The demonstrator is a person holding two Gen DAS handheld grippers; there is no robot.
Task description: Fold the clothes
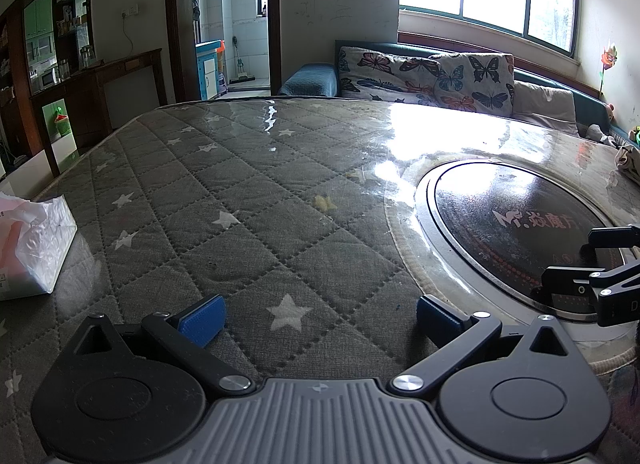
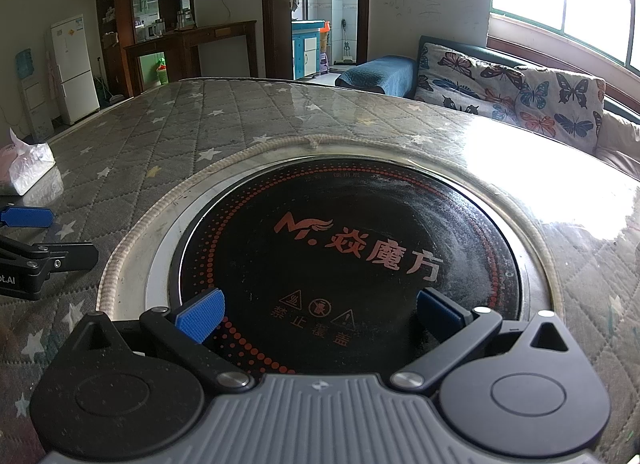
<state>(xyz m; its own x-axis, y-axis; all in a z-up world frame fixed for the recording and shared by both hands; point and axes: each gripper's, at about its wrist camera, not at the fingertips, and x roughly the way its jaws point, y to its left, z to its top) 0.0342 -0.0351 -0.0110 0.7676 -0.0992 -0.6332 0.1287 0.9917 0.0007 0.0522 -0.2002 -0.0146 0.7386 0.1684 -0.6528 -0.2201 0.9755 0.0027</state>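
Both jaws stand wide apart, holding nothing: the left hand-held gripper (image 1: 320, 318) over grey star-quilted table (image 1: 240, 191) cover, the right hand-held gripper (image 2: 320, 314) over the round black cooktop (image 2: 352, 248) set into it. Ahead of both lies broad bare quilt up to the far edge. A tissue pack (image 1: 36, 248) sits far left. At the right border a pale bundle (image 1: 630, 161), cut off, might be clothing; I cannot tell.
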